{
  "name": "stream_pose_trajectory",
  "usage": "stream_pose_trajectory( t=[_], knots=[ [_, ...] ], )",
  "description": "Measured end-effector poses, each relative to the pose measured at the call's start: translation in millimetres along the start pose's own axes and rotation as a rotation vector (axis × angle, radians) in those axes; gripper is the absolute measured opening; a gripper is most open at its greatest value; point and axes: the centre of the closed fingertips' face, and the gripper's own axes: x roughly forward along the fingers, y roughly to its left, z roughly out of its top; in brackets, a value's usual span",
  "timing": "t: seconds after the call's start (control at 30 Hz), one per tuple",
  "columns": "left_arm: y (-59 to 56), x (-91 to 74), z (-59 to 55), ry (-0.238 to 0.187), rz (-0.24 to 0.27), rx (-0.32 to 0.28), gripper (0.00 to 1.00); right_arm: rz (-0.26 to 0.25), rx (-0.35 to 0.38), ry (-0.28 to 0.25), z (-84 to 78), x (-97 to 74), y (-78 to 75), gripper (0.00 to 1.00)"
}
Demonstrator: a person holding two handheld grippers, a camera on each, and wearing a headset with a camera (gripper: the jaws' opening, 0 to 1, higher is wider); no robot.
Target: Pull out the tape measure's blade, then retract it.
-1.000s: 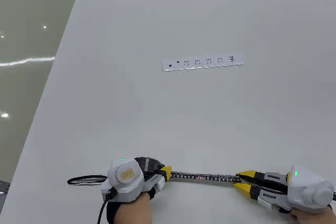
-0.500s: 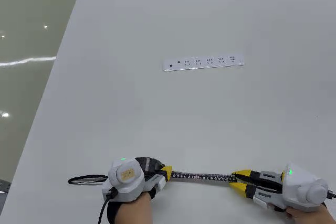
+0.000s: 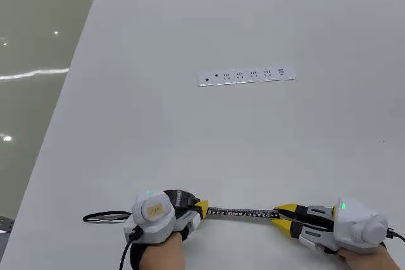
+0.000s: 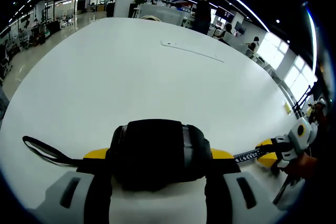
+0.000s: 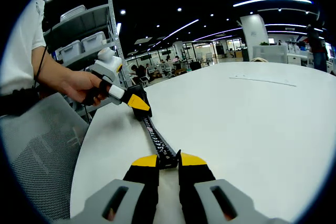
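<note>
1. The tape measure (image 3: 180, 200) sits at the near edge of the tabletop (image 3: 221, 143), left of centre. The left tongs (image 3: 193, 210) are clamped on it. In the left gripper view the yellow tips press on either side of the black case (image 4: 155, 150). I judge this grip is meant to anchor the body so that only the blade moves.
2. The blade (image 3: 240, 212) runs rightward from the case, low over the tabletop, to the right tongs (image 3: 283, 217). In the right gripper view those tips are together with the blade's end pinched between them.
3. The blade looks straight between the two tongs. Keeping the right tongs in line with the mouth of the case probably lets the blade slide without kinking or twisting.
4. A dark strap (image 3: 104, 217) trails from the case to the left and lies flat on the tabletop, clear of the blade's path.
5. A white power strip (image 3: 247, 75) lies well apart toward the far side, near the middle, and plays no part in the work.
6. Only a short length of blade is out. Whether this is the pull or the return cannot be told from this one moment. For the return, the right tongs would best ride the blade back toward the case, since an early release could let it snap in.
</note>
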Motion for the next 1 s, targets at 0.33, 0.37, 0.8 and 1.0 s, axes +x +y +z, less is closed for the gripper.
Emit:
stream_pose_trajectory(
  t=[0.33,0.37,0.8,1.0],
  knots=[
    [-0.1,0.2,0.0,0.0,0.0,-0.001,0.7,0.01,-0.003,-0.001,2.3,7.8,2.8,0.12],
    [-0.2,0.3,-0.1,0.0,0.0,-0.001,0.7,0.01,-0.003,-0.001,2.4,8.2,3.2,0.12],
    [-0.7,-0.3,-0.1,-0.001,-0.001,0.0,0.7,0.02,0.0,-0.002,4.1,12.6,5.3,0.12],
    [-0.8,-0.1,0.0,0.0,-0.001,0.0,0.7,0.028,0.0,-0.003,5.8,18.6,6.4,0.12]
  ],
)
